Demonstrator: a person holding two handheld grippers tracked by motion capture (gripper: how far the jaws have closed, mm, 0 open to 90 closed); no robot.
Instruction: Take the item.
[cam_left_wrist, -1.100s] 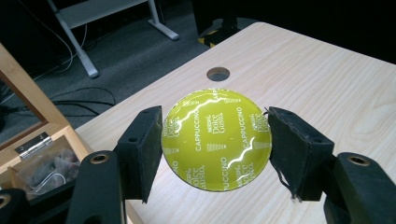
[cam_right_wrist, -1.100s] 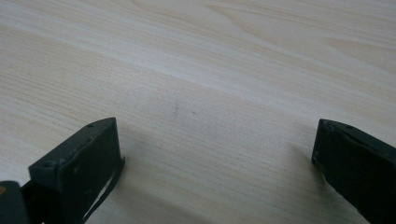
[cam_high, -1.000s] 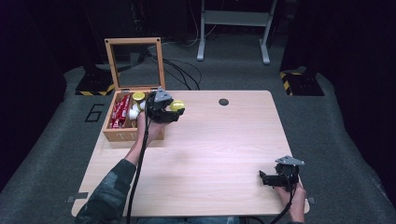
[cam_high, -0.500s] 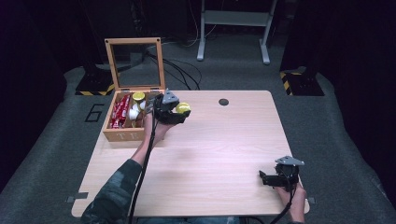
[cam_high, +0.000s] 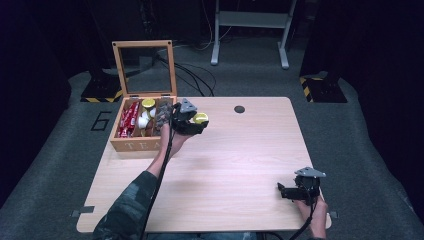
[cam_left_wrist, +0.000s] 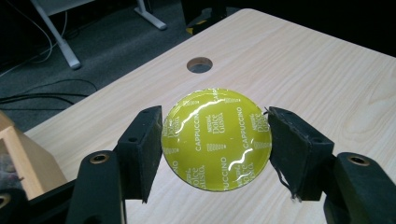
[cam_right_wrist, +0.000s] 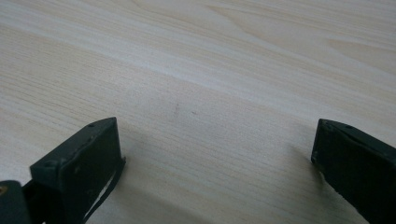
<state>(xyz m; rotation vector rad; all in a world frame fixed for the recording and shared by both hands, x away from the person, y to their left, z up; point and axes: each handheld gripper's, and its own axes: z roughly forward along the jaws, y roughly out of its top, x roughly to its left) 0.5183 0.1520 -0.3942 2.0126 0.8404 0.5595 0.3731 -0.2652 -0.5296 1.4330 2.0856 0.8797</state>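
The left claw (cam_left_wrist: 215, 144) holds a yellow-green coffee capsule (cam_left_wrist: 216, 139) between its two black jaws, one jaw on each side of the round foil lid. It hangs above the worktop (cam_high: 235, 165) near the far left corner, just beside the open wooden tea box (cam_high: 131, 144) with packets and capsules inside. The right claw (cam_right_wrist: 215, 163) stands wide with nothing between its jaws, low over the near right corner. The worktop is pale wood with a round cable hole (cam_high: 239, 109) near the far edge. Around it lie grey carpet (cam_high: 370, 150), black cables and a dark room.
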